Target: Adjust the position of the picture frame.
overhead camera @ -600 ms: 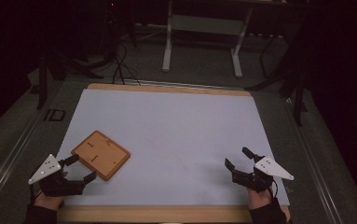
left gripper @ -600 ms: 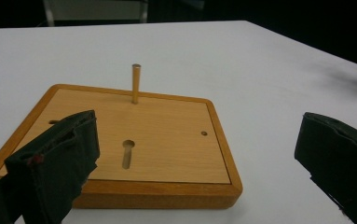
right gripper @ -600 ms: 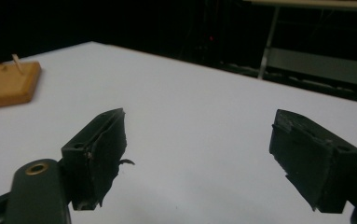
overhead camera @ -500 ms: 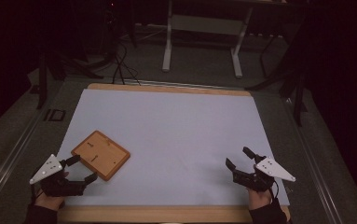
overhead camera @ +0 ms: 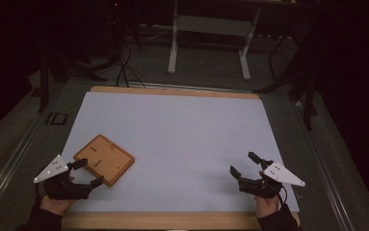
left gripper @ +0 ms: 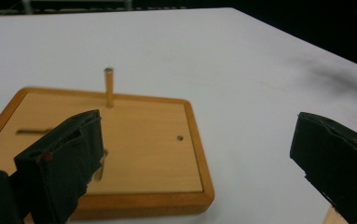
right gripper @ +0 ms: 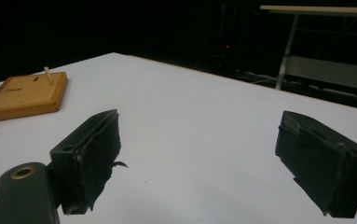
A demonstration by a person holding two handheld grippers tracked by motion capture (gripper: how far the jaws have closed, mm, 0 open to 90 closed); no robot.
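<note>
Nothing much has shifted since the earlier frame: both grippers sit at the near edge of the table as before, and the board lies where it did. Jaws of the left gripper [overhead camera: 85, 174] stand wide apart and hold nothing, the left jaw just over the near corner of the board [left gripper: 106, 154], the right jaw out over bare table beside it. Jaws of the right gripper [overhead camera: 244, 165] are apart too, empty, hovering low at the near right corner, well away from the board. The board is a flat wooden square with a raised rim, lying turned at an angle near the left edge of the table [overhead camera: 187, 139], close to the near left corner. A thin peg [left gripper: 108, 86] stands upright in it toward its far side; a small hole and a slot or two show in its face. My guess is that the left gripper is about to take hold of the board or the peg. If it closes on the rim at a corner, the board could pivot or slide on the smooth sheet; a careless sweep across the top could knock or snap the peg. Nothing else lies on the table to block either gripper. Beyond the far edge stand a metal frame [overhead camera: 206, 43] and cables on the floor, out of reach.
</note>
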